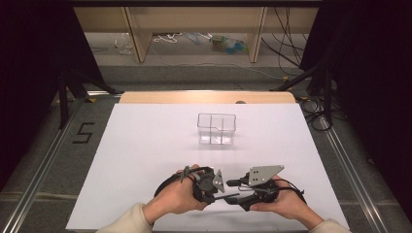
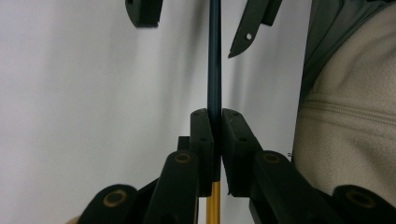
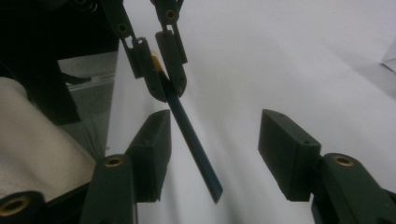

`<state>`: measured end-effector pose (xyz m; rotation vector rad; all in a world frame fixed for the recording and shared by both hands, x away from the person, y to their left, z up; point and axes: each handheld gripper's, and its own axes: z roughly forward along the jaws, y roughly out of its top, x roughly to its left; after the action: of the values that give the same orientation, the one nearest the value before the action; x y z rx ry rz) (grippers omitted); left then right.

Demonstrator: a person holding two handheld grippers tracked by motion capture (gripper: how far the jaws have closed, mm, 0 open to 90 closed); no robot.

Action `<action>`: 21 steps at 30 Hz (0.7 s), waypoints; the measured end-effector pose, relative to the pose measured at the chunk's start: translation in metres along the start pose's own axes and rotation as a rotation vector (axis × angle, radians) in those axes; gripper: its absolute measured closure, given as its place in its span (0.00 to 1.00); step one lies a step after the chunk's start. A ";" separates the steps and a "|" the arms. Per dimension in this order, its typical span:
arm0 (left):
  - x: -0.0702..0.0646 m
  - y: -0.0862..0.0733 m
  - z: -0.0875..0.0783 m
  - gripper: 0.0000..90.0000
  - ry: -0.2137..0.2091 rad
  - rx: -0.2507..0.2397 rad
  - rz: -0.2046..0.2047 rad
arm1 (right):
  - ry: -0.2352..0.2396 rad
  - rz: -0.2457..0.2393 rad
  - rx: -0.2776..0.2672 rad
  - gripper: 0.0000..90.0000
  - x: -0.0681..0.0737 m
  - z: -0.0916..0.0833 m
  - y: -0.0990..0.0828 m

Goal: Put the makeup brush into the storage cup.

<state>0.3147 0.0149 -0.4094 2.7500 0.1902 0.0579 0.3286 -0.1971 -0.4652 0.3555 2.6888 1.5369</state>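
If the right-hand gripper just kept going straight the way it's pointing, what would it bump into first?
Most likely the dark blue pencil, which already lies between the right gripper's open fingers. Right behind it is the left gripper, shut on that pencil. Depth is hard to judge from the right gripper view.

— How does the light fall?
— Even and bright from overhead; the white worktop nearly washes out, while the room's sides sink into black.
— Sharpness?
— Soft throughout; in both gripper views the nearest black parts blur, with faint grey shadows.
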 end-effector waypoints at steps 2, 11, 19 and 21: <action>-0.003 0.002 0.000 0.93 0.001 0.000 0.015 | 0.035 -0.004 0.002 0.58 0.000 0.003 0.001; -0.007 0.005 0.001 0.93 0.000 0.002 0.050 | 0.091 -0.025 0.015 0.71 0.004 0.004 0.003; -0.009 0.006 0.001 0.93 -0.002 0.005 0.064 | 0.141 -0.049 0.017 0.90 0.007 0.003 0.004; -0.009 0.006 0.002 0.93 -0.014 0.001 0.078 | 0.145 -0.065 0.012 0.92 0.008 0.003 0.004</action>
<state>0.3063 0.0071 -0.4091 2.7570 0.0789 0.0600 0.3221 -0.1906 -0.4629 0.1605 2.7878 1.5876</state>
